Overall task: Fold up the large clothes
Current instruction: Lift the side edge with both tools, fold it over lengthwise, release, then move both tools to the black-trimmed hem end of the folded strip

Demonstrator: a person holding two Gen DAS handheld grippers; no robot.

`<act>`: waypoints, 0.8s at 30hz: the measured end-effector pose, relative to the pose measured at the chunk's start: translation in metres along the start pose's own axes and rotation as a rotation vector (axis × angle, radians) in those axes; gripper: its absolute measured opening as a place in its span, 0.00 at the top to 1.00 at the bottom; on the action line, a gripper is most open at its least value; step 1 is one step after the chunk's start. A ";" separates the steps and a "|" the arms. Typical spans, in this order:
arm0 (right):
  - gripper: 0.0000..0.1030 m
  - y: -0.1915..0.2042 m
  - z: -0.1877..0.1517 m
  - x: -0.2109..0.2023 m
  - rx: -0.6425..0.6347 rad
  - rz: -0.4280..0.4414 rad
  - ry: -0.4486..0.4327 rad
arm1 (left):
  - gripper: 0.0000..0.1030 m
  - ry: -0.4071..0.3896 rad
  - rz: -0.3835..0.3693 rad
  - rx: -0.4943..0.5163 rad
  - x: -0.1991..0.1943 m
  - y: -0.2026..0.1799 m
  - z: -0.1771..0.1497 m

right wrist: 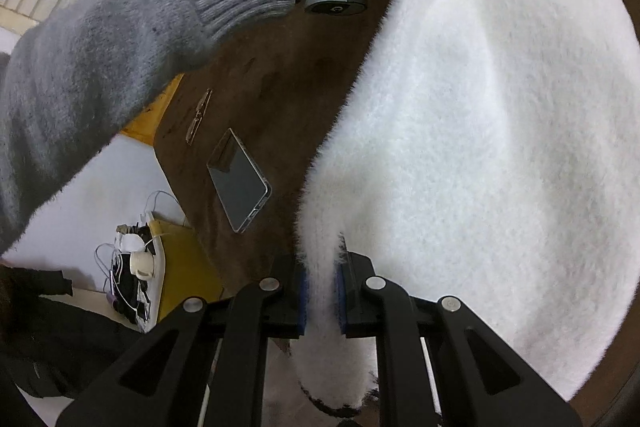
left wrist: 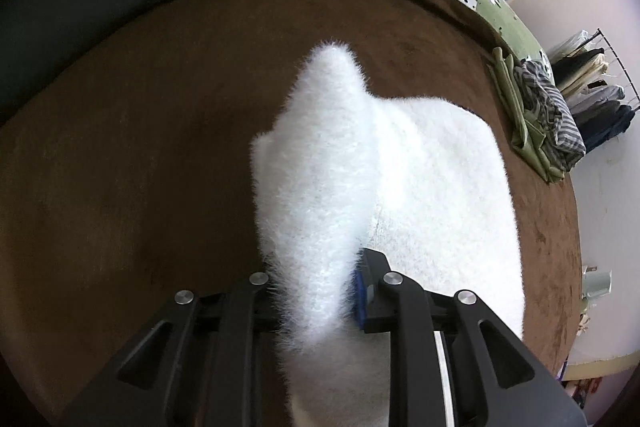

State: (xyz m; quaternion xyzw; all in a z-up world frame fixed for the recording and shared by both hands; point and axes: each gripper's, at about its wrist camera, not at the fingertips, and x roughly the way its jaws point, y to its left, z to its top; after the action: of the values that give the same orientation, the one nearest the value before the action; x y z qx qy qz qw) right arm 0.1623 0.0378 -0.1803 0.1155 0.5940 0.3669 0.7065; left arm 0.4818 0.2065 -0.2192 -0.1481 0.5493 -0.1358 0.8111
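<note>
Right claw (right wrist: 320, 291) is clamped on one edge of the fluffy white sweater (right wrist: 480, 131), and the left claw (left wrist: 320, 287) pinches another bunched-up bit of it, so both ends get carried together for a fold, I'd guess. The rest of the sweater drapes over the brown counter (left wrist: 140, 147). A phone (right wrist: 239, 179) lies just beside it.

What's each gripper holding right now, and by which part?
Both hold the white fluffy garment. The right gripper pinches a fold at its near edge; the left gripper clamps a bunched ridge of it, above the brown table.
</note>
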 end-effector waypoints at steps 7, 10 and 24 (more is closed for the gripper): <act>0.88 0.006 0.000 0.010 0.001 -0.012 0.004 | 0.77 -0.005 -0.004 0.022 -0.001 0.001 0.001; 0.85 0.007 -0.001 0.012 0.004 -0.018 0.001 | 0.75 -0.001 -0.008 0.024 -0.004 0.003 0.001; 0.25 0.016 0.008 -0.026 0.000 -0.217 -0.054 | 0.23 -0.046 0.053 0.128 -0.095 -0.011 -0.009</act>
State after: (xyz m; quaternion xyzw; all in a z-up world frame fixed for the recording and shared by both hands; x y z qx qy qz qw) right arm 0.1634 0.0338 -0.1486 0.0605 0.5838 0.2851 0.7577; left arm 0.4388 0.2319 -0.1372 -0.0844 0.5243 -0.1457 0.8347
